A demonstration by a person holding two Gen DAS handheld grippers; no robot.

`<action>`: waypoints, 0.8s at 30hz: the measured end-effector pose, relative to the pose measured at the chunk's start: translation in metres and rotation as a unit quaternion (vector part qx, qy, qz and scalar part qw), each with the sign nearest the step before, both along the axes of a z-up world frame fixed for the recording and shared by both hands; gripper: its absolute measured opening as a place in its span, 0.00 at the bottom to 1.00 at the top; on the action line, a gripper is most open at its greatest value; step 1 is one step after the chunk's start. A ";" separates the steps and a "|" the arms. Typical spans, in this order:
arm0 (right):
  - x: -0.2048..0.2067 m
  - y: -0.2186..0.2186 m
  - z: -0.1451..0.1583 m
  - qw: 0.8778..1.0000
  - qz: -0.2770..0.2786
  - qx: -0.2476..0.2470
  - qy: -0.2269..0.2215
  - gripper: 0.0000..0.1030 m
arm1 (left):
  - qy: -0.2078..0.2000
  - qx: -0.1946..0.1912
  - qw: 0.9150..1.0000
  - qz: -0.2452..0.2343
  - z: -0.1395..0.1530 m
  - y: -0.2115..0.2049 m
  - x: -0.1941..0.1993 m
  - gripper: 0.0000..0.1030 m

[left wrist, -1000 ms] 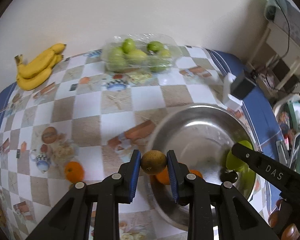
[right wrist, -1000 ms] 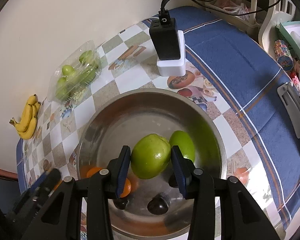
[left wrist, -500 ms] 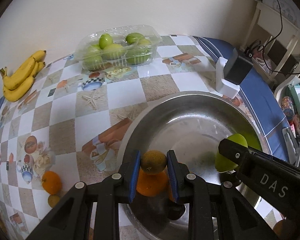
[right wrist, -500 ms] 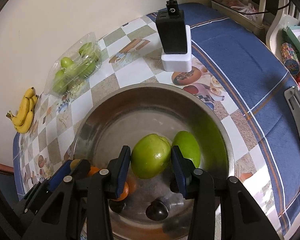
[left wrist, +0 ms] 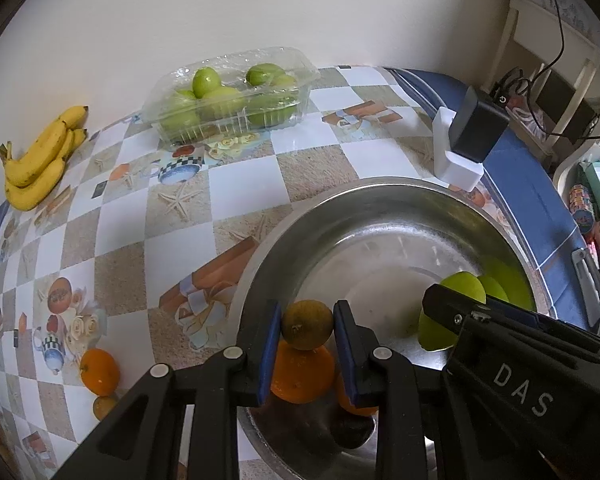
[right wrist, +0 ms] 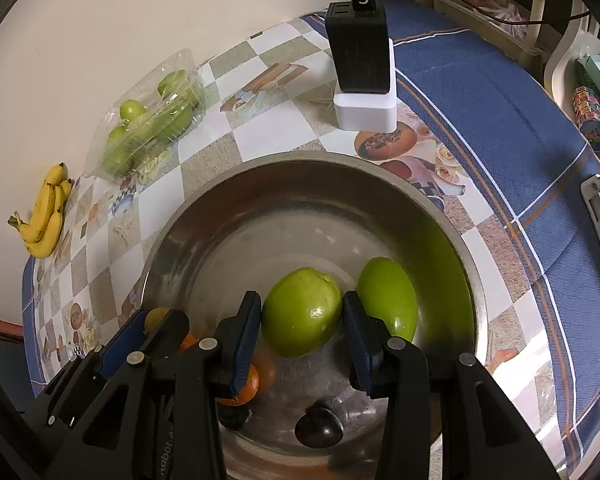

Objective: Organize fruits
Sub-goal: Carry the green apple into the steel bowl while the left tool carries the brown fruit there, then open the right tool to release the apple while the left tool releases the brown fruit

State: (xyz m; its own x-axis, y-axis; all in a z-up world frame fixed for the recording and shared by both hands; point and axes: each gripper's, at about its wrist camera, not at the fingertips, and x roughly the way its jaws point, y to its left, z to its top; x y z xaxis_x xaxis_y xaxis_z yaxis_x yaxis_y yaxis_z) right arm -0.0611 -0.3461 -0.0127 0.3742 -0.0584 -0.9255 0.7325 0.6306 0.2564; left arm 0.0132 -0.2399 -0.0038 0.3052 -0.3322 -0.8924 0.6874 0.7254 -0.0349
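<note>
Since the earlier frame the left gripper (left wrist: 307, 330) has come in over the steel bowl (left wrist: 380, 196) and dropped toward its floor, carrying a small brownish-green fruit (left wrist: 307, 325) clenched between its blue pads, now just above an orange (left wrist: 302, 374) lying inside. The right gripper (right wrist: 300, 324) has barely shifted; it grasps a large green fruit (right wrist: 300, 312) low in the bowl, beside a second green one (right wrist: 388, 298). Both fruits are held low, probably so they can be set down without rolling. Another orange (left wrist: 99, 371), the bananas (left wrist: 40, 160) and a clear box of green fruit (left wrist: 232, 94) wait on the tabletop (left wrist: 240, 184).
</note>
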 end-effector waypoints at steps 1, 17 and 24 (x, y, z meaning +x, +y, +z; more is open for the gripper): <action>0.000 0.000 0.000 1.000 0.000 0.001 0.001 0.43 | 0.000 0.001 1.000 0.000 0.000 0.000 0.000 0.29; -0.001 -0.002 0.015 1.000 -0.001 -0.012 -0.013 0.43 | 0.004 0.001 1.000 0.001 0.004 0.001 0.001 0.29; -0.002 -0.002 0.021 1.000 -0.001 -0.018 -0.020 0.43 | 0.006 -0.007 1.000 0.011 0.010 0.006 0.006 0.30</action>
